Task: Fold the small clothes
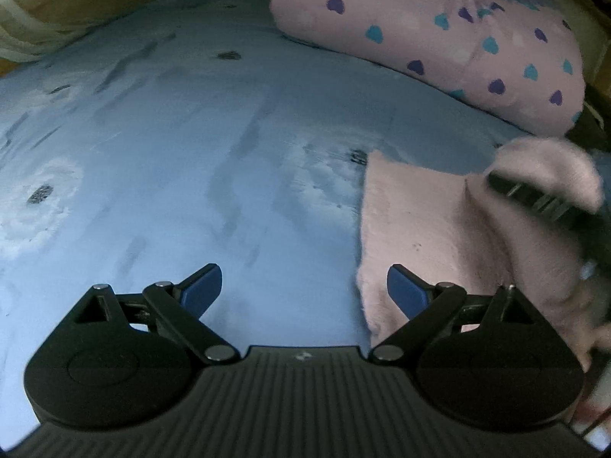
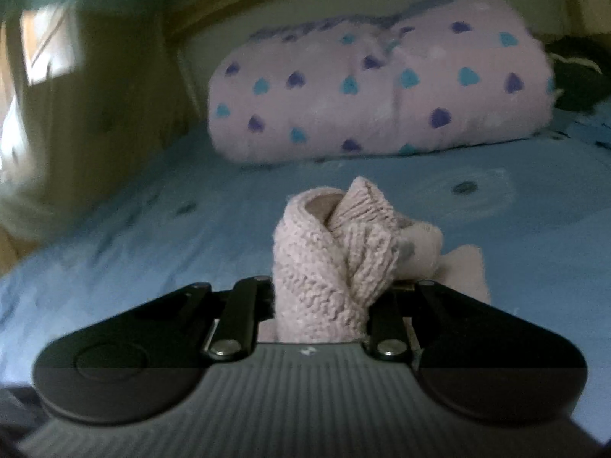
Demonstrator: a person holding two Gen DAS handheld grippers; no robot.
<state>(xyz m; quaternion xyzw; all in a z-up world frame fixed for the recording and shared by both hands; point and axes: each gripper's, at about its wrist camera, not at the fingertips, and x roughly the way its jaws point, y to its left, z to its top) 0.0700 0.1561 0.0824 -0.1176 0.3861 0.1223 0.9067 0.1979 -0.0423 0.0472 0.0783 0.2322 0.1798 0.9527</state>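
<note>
A small pink knitted garment lies on the blue bedsheet at the right of the left wrist view. My left gripper hovers open above the sheet, its right blue pad over the garment's near left edge, nothing between the fingers. In the same view my right gripper lifts one end of the garment at the far right. In the right wrist view my right gripper is shut on a bunched fold of the pink garment, which hides the fingertips.
A rolled pink blanket with blue and purple hearts lies across the far side of the bed. A wooden bed frame rises at the left. A dark object sits at the far right. Pale fabric hangs at the far left.
</note>
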